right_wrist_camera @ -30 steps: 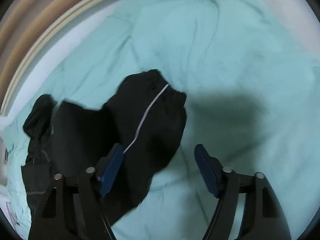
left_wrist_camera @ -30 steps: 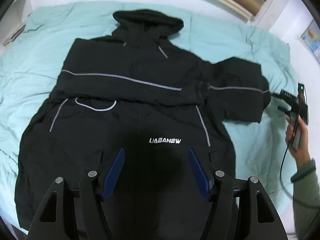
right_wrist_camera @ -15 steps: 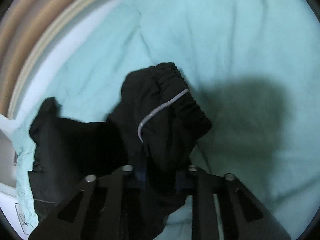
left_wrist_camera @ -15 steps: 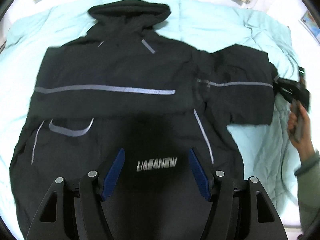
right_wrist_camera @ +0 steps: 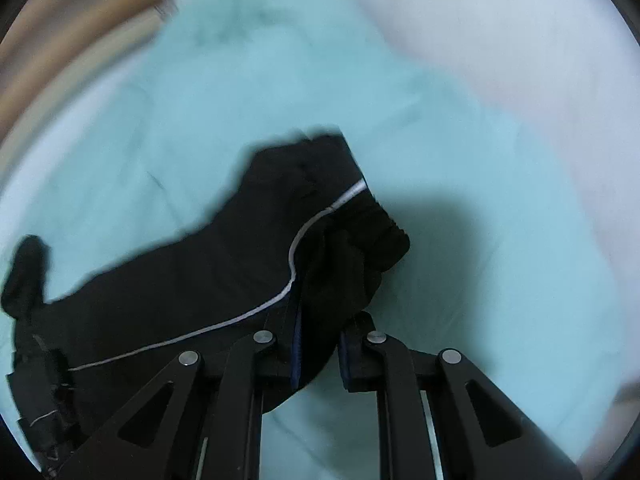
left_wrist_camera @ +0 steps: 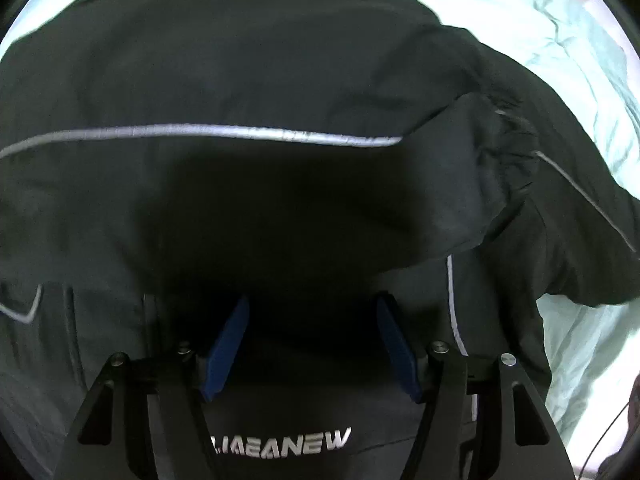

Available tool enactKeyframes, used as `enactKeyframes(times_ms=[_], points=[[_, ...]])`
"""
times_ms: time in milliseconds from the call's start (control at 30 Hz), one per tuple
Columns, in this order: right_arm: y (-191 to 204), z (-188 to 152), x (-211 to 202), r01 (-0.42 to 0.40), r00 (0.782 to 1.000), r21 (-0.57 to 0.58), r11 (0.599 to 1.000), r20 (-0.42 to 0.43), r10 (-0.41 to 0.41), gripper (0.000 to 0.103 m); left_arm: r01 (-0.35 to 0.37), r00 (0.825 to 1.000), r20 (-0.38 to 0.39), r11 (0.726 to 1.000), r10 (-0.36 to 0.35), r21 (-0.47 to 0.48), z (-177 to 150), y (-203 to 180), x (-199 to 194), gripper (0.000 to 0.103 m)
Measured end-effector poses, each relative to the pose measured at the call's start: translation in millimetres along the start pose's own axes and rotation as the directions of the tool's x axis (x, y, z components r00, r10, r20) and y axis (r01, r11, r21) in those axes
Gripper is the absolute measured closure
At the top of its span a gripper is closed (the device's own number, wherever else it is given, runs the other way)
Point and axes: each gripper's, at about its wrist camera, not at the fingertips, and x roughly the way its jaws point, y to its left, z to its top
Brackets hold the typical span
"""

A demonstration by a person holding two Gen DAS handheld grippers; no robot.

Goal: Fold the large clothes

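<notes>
**Gripping the sleeve cuff, left gripper low over the jacket**

Comparing with a second ago: right gripper (right_wrist_camera: 316,344) was wide open around the cuff, and its jaws have just been closing; now they are clamped on the sleeve (right_wrist_camera: 224,280) near its cuff (right_wrist_camera: 372,236), black fabric bunched between the blue pads. Left gripper (left_wrist_camera: 312,336) has dropped much closer to the jacket (left_wrist_camera: 248,60); earlier the whole garment and hood fit in the left wrist view, now the black cloth fills nearly all of it and the hood top is cut off at the upper edge. Left jaws stand open as before, nothing between them, hovering over dark fabric just above the white logo (left_wrist_camera: 280,446).

Jacket lies flat on the pale green bedding (left_wrist_camera: 580,40), long axis running bottom to top of the left wrist view, hood end toward the top. Grey stripe (left_wrist_camera: 200,132) crosses it left to right. In the right wrist view the sleeve runs from lower left up to centre, cuff end pointing right. Right view is motion-blurred.
</notes>
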Motion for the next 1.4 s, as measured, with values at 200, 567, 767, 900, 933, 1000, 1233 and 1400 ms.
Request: enactKeyframes(times_ms=[200,567,767,900,933,1000,1233,1400], points=[[23.4,4.4,12.6,0.063,0.997,0.036,0.997,-0.049,-0.061,0.088,0.107,0.993,0.039,0.994,-0.108,0.034,-5.4,14.7,-36.5,0.035],[231.0,-41.2,-105.4,-0.203,0.963,-0.348,0.915,0.100,0.252,0.090,0.080,0.971,0.230,0.995,-0.066,-0.053,-23.5,113.3,-135.9,0.035],[377.0,-115.4,-112.9,-0.322,0.930,-0.574,0.753,-0.044,0.365,0.090,0.065,0.957,0.291,0.986,-0.017,-0.156,-35.0,177.8,-165.2,0.035],[457.4,-186.1,-122.5,-0.425,0.885,-0.642,0.638,-0.146,0.442,0.090,0.060,0.953,0.303,0.974,0.009,-0.218,-43.3,210.0,-171.2,0.035],[478.1,-204.6,-122.5,-0.461,0.866,-0.650,0.604,-0.180,0.467,0.090,0.057,0.952,0.305,0.971,0.018,-0.234,-45.7,217.1,-172.5,0.035],[511.4,-233.4,-130.0,-0.522,0.828,-0.668,0.530,-0.247,0.503,0.090,0.055,0.950,0.309,0.964,0.029,-0.259,-50.2,228.3,-174.8,0.035],[610.9,-317.1,-115.7,-0.586,0.790,-0.720,0.372,-0.406,0.459,0.090,0.023,0.947,0.311,0.943,0.086,-0.331,-54.1,266.8,-176.9,0.035],[640.9,-356.9,-47.5,-0.590,0.807,-0.698,0.406,-0.497,0.319,0.085,0.017,0.951,0.294,0.932,0.097,-0.362,-57.8,285.8,-170.2,0.035]])
